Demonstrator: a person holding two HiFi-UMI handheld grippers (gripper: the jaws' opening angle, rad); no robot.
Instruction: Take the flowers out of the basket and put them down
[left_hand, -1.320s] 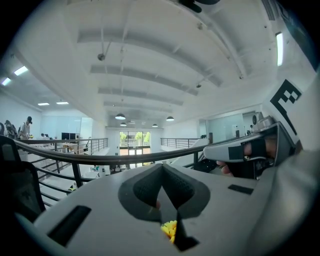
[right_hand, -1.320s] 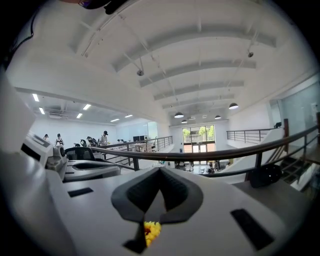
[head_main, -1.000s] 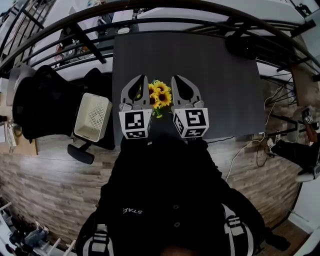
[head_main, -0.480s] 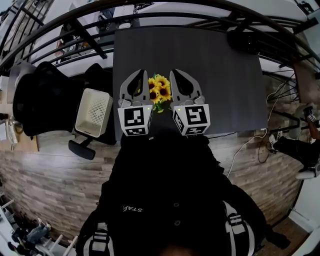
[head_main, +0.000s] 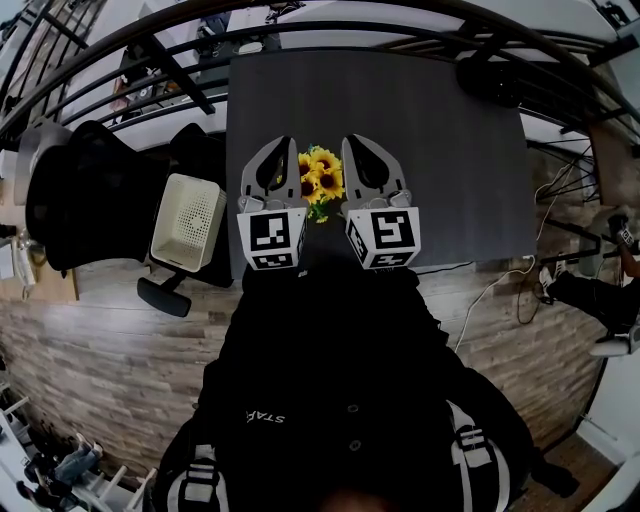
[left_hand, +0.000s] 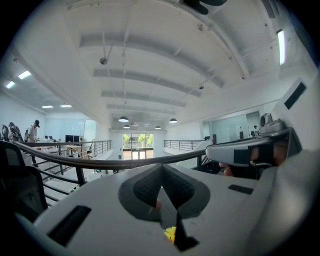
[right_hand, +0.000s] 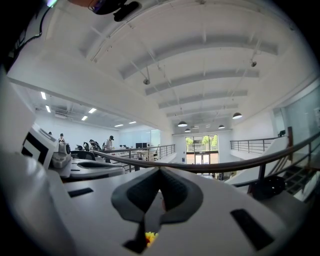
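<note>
The person is standing at the near edge of the surface (head_main: 440, 150) and is holding both tools out side by side, roughly level, marker cubes toward the body. The left gripper (head_main: 284, 150) is showing its fingers (left_hand: 145, 190) clenched tip to tip, with nothing between them. The right gripper (right_hand: 160, 187) is likewise showing its fingers (right_hand: 177, 192) clenched on nothing. In each gripper view only a scrap of yellow is appearing below the closed tips.

The flowers (head_main: 320, 182), a small bunch of sunflowers with green at the stem end, are lying on the dark surface between the two grippers, close to the near edge. Neither gripper is gripping them; whether either gripper body is touching the blooms cannot be told.

The basket (head_main: 213, 225), white and perforated, is sitting off the left side of the surface on a black chair (head_main: 80, 210), well apart from the bunch, and is appearing empty.

Judged from this layout, the removal step is reading as done: the bunch is out of the basket and down on the surface, released. What is remaining appears limited to drawing the grippers clear of the blooms, taking care that the tools are not dragging the light bunch toward the edge
</note>
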